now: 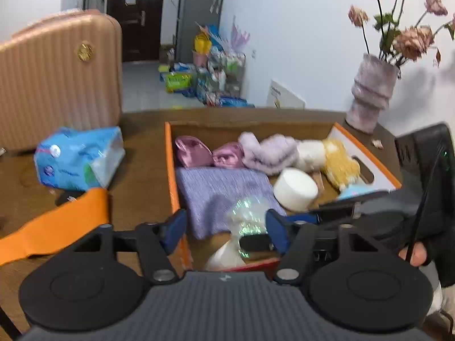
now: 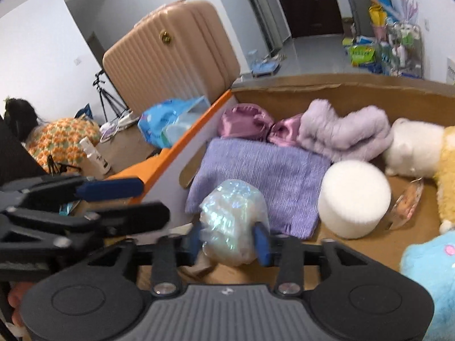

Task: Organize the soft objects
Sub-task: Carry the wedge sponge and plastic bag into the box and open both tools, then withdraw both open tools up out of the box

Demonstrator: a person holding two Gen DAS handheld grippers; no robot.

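An orange-rimmed cardboard box (image 1: 173, 167) (image 2: 284, 89) holds a folded purple knit cloth (image 1: 221, 193) (image 2: 261, 167), pink satin pieces (image 1: 193, 150) (image 2: 247, 120), a lilac fluffy item (image 1: 270, 150) (image 2: 347, 133), a white foam cylinder (image 1: 295, 189) (image 2: 354, 199), a white-yellow plush (image 1: 335, 159) (image 2: 418, 147) and a light blue plush (image 2: 429, 270). My right gripper (image 2: 230, 240) is shut on an iridescent crinkly bundle (image 2: 233, 224) (image 1: 248, 216) above the box's near end. My left gripper (image 1: 226, 230) is open and empty, straddling the box's near left wall; it also shows in the right wrist view (image 2: 125, 196).
A blue tissue pack (image 1: 78, 160) (image 2: 170, 122) and an orange box flap (image 1: 54, 227) lie left of the box on the brown table (image 1: 142, 176). A pink suitcase (image 1: 57, 76) stands behind. A vase of dried flowers (image 1: 372, 93) stands at the right back.
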